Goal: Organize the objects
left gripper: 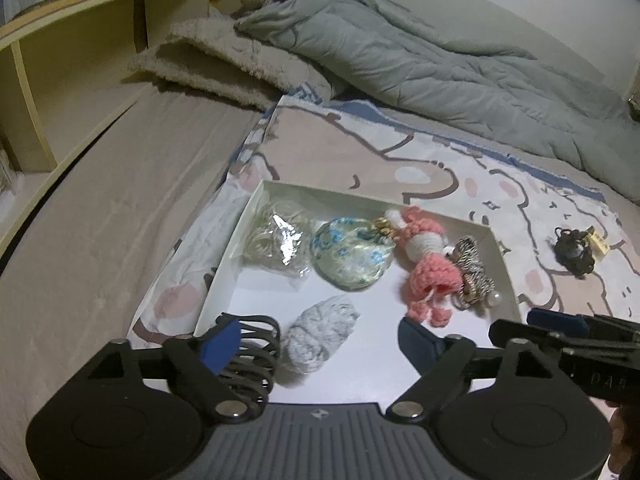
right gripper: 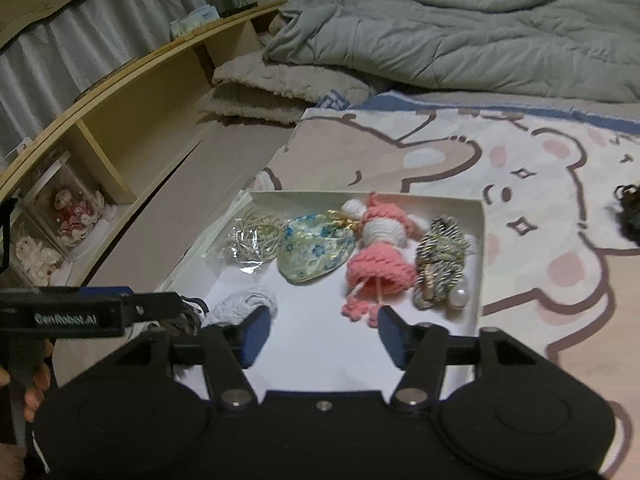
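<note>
A shallow white box (left gripper: 360,196) lies on the bed. It holds a clear bag of cords (left gripper: 276,236), a floral pouch (left gripper: 350,254), a pink crochet doll (left gripper: 424,264), a striped cord with a pearl (left gripper: 474,276), a grey knit scrunchie (left gripper: 320,332) and a black claw clip (left gripper: 248,364). My left gripper (left gripper: 320,346) hangs open over the box's near end, with the grey scrunchie lying loose between its fingers and the clip behind the left one. My right gripper (right gripper: 325,336) is open over the bare box floor (right gripper: 320,344), just short of the doll (right gripper: 380,256). A black hair tie (left gripper: 574,252) lies outside the box.
The box rests on a bear-print blanket (right gripper: 540,200). A rumpled grey duvet (left gripper: 420,60) and a folded fuzzy blanket (left gripper: 224,60) lie behind it. A wooden headboard shelf (right gripper: 132,120) with toys in clear cases (right gripper: 64,212) runs along the left. A hand (right gripper: 36,388) holds the left gripper.
</note>
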